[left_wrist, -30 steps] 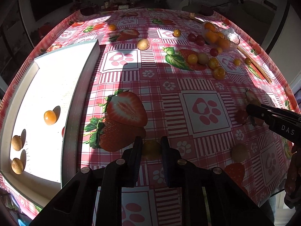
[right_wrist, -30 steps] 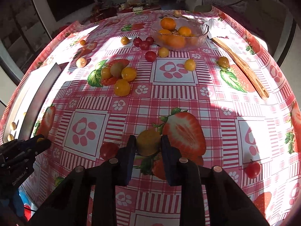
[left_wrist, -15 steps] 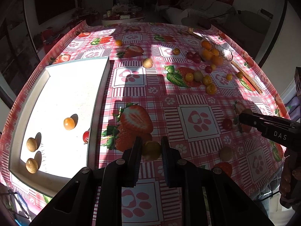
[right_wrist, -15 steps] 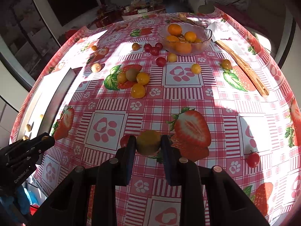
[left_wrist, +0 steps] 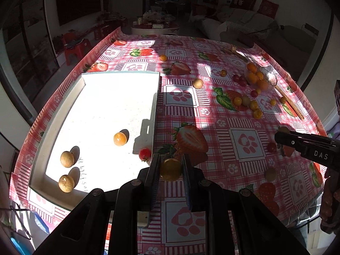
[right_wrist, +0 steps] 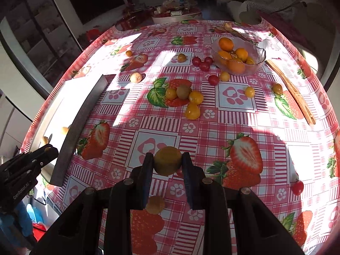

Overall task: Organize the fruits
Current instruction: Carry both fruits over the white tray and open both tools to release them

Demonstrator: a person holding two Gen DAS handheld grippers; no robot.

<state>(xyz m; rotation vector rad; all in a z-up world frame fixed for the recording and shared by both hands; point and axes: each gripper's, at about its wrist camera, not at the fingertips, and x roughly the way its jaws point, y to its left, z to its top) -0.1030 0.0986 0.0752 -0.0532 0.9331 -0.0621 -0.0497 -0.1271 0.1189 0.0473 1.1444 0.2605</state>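
Two fruits held, one in each gripper, above the table.

The left gripper is clamped on a yellow fruit near the tray's right wall; the right gripper grips a larger fruit over the cloth, likely both bound for the tray. Only the left view shows the tray floor with four fruits lying on it; only the right view shows the far bowl of oranges clearly.
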